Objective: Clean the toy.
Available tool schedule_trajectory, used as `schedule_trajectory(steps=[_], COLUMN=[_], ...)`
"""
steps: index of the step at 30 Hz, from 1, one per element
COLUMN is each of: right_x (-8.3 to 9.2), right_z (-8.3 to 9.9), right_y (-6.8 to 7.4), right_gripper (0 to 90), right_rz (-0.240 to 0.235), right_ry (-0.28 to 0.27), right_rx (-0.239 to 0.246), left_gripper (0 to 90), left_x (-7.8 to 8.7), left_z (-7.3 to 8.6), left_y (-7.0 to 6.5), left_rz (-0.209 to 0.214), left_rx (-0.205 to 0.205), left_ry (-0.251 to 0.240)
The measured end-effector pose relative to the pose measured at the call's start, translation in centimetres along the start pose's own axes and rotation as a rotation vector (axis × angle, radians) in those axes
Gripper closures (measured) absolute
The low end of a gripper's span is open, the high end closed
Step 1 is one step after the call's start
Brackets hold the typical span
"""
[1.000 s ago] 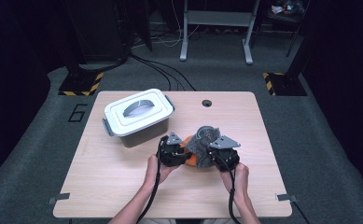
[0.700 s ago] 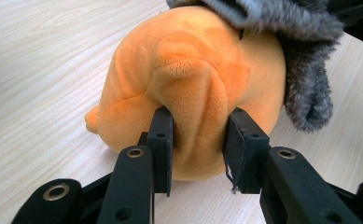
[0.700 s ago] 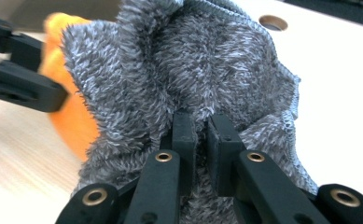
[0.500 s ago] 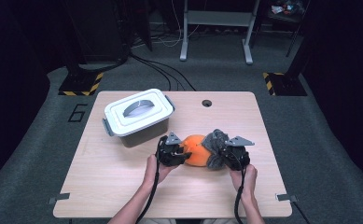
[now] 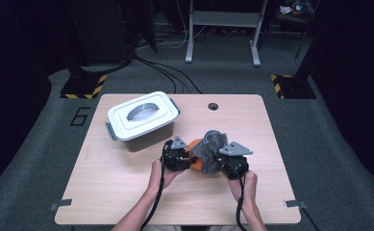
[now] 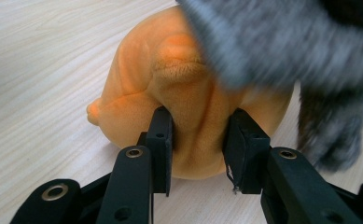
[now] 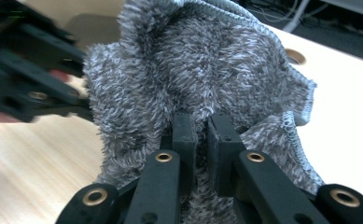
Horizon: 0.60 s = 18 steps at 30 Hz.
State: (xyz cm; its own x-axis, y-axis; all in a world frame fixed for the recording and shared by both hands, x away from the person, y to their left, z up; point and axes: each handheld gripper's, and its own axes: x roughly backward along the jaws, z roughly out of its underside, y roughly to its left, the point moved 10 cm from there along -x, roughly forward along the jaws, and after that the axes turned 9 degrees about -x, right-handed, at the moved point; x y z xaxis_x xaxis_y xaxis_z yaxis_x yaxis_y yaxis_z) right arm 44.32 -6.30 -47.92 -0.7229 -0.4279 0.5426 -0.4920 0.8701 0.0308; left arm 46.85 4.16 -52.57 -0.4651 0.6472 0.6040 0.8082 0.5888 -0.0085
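Item 1: orange plush toy (image 6: pixel 188 107), lying on the table (image 5: pixel 127 192) near its middle, in front of the person. The left tongs (image 6: pixel 200 140) are clamped on its soft body, both pads pressed into the plush so that it bulges between them; this grip seems meant to pin the toy in place while the other hand works on it.

Item 2: grey fleecy cloth (image 7: pixel 193 70), bunched, held up against the right side of the toy and partly draped over it. The right tongs (image 7: pixel 198 130) are clenched on a fold of it, jaws nearly together with pile caught between them. Judged purpose: wiping or wrapping the toy; the blur in the left gripper view leaves it unclear whether the cloth actually touches the plush at this instant.

Item 3: white lidded storage box (image 5: pixel 143 120), grey handle on top, latches at the ends, standing at the table's far left, well apart from both tongs and untouched.
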Motion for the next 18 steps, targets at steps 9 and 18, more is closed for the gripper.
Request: schedule_trajectory(steps=[9, 18], right_x=[-0.9, -2.2], right_z=[1.2, 3.7], right_y=[-1.8, -6.1], right_gripper=[82.8, 82.7], right_rz=[0.043, 0.056], right_ry=[0.031, 0.079], right_rx=[-0.005, -0.163], left_gripper=[64.9, 64.0], left_x=[-0.1, -0.1], left_z=[0.0, 0.1], left_y=[0.1, 0.3], left_rz=[0.009, 0.016], left_rx=[0.016, 0.011], left_ry=[0.0, 0.002])
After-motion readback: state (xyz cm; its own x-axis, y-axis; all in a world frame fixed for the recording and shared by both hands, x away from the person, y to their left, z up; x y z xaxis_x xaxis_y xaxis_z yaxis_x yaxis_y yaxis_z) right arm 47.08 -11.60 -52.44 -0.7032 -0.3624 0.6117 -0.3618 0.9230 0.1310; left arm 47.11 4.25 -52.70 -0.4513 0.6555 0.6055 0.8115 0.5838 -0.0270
